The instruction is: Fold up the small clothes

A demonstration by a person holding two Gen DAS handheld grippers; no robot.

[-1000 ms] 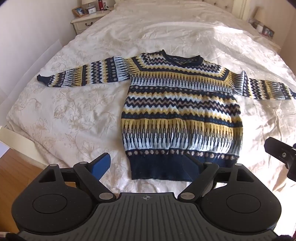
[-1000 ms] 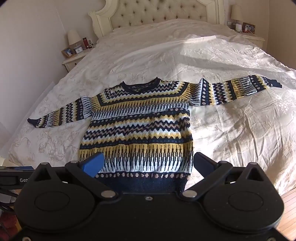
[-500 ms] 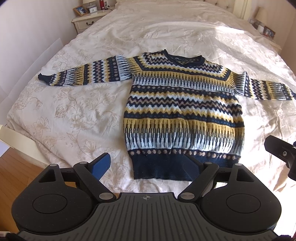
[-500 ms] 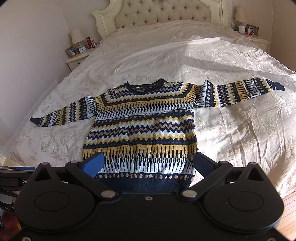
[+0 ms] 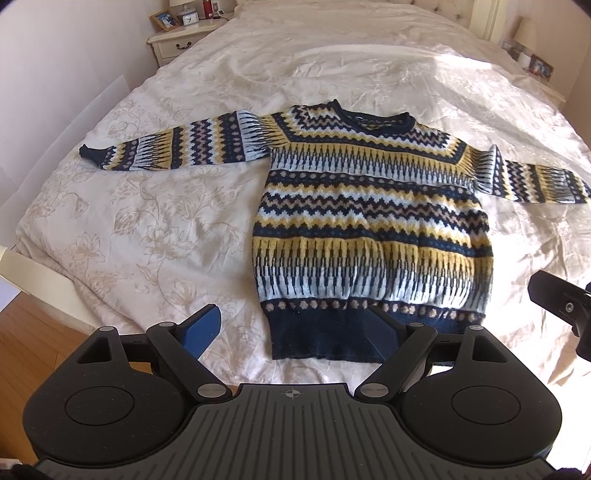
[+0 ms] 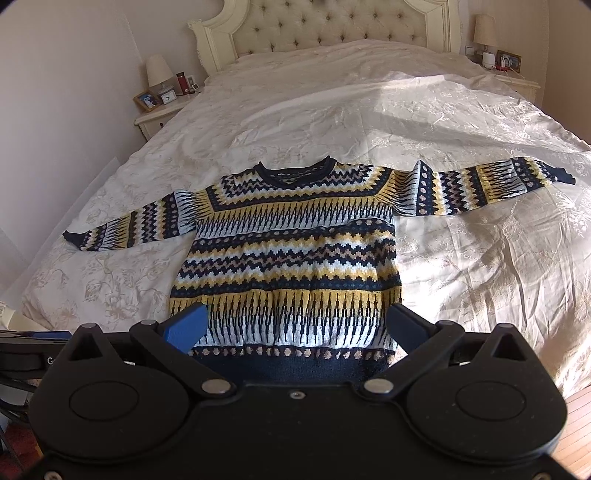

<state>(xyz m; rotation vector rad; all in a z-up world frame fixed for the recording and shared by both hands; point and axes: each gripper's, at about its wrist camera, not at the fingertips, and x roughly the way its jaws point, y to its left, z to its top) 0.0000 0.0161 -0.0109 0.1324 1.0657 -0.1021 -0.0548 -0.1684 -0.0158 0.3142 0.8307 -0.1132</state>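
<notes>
The patterned sweater (image 5: 369, 218) lies flat on the bed (image 5: 155, 236), front up, both sleeves spread wide toward 9 and 3 o'clock, navy hem nearest the cameras. No container shows in either view. The left hand-held gripper (image 5: 291, 330) hangs over the hem, jaws wide apart and empty; the right hand-held gripper (image 6: 295, 328) likewise gapes with nothing held. Since half a second ago, both views have edged closer to the sweater. A nightstand (image 6: 155, 118) stands at 10 o'clock.

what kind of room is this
A bedroom, most likely in a home. A wide bed with a tufted headboard fills the view, a nightstand with a lamp stands beside it, and a patterned sweater lies spread flat on the bed.
</notes>
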